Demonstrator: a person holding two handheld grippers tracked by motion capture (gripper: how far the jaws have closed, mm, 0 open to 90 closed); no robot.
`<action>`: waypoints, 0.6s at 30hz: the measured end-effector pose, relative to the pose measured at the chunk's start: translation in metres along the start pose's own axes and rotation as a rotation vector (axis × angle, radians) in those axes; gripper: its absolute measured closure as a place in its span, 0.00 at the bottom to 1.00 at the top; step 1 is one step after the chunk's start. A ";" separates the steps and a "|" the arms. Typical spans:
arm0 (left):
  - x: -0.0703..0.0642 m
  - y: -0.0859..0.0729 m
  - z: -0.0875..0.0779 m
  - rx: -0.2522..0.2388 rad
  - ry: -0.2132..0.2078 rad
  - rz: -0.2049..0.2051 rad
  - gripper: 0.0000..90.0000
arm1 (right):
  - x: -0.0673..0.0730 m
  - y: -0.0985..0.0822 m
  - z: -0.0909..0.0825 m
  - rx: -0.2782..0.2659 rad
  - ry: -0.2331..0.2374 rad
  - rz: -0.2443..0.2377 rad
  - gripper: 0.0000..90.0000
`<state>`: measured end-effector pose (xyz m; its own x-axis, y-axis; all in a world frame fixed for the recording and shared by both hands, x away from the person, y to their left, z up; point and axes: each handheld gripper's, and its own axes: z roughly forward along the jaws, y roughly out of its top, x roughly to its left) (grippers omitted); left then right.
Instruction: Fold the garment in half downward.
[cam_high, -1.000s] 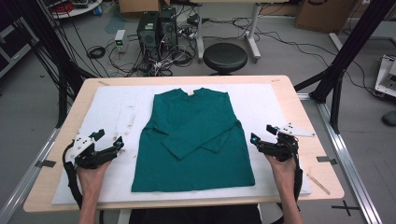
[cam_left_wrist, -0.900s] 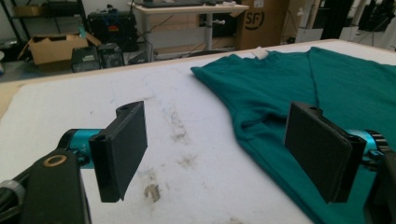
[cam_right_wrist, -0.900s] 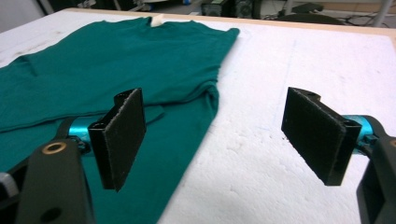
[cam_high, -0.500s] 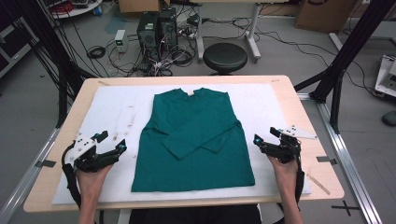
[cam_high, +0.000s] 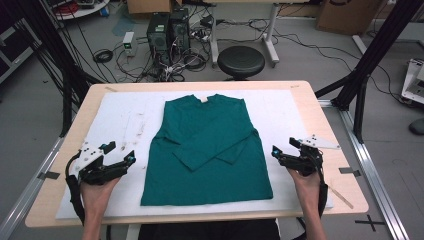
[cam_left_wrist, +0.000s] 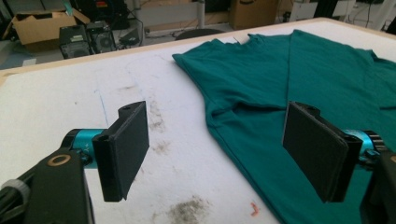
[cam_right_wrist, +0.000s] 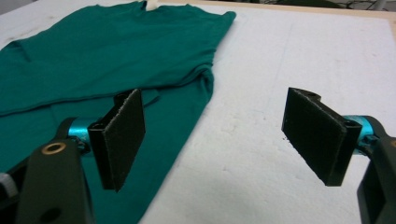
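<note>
A dark green long-sleeved shirt (cam_high: 207, 145) lies flat in the middle of the white mat (cam_high: 125, 115), collar away from me, both sleeves folded across its front. My left gripper (cam_high: 122, 157) hovers open over the mat just left of the shirt's left hem side. In the left gripper view the shirt (cam_left_wrist: 289, 84) spreads to the right, and the left gripper (cam_left_wrist: 217, 149) holds nothing. My right gripper (cam_high: 281, 151) stands open just right of the shirt's right edge. The right gripper view has the shirt (cam_right_wrist: 107, 60) at left and the right gripper (cam_right_wrist: 212, 140) empty.
The mat covers a wooden table (cam_high: 340, 165) with stains on its left part (cam_high: 140, 125). Behind the table stand a black stool (cam_high: 241, 61), computer towers (cam_high: 167, 30) and tangled cables. Black frame posts (cam_high: 370, 55) rise at both sides.
Both grippers have drawn slightly back toward me and outward from the shirt. The shirt has not moved.
</note>
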<state>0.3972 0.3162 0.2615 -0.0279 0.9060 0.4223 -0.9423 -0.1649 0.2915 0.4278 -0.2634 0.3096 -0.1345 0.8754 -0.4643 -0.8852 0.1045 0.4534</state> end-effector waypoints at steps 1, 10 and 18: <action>-0.002 0.000 0.000 0.009 0.001 0.004 0.26 | 0.002 0.001 0.000 0.009 0.010 -0.003 0.25; -0.017 -0.006 0.013 0.153 -0.022 0.020 0.37 | 0.016 -0.007 0.002 0.116 0.058 -0.041 0.36; -0.032 -0.012 0.043 0.328 -0.042 0.025 0.47 | 0.027 -0.009 0.017 0.237 0.057 -0.066 0.51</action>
<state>0.4242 0.2726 0.2817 -0.0295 0.8843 0.4660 -0.7837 -0.3098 0.5383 0.4402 -0.2328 0.3060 -0.1106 0.8360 -0.5375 -0.7647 0.2739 0.5833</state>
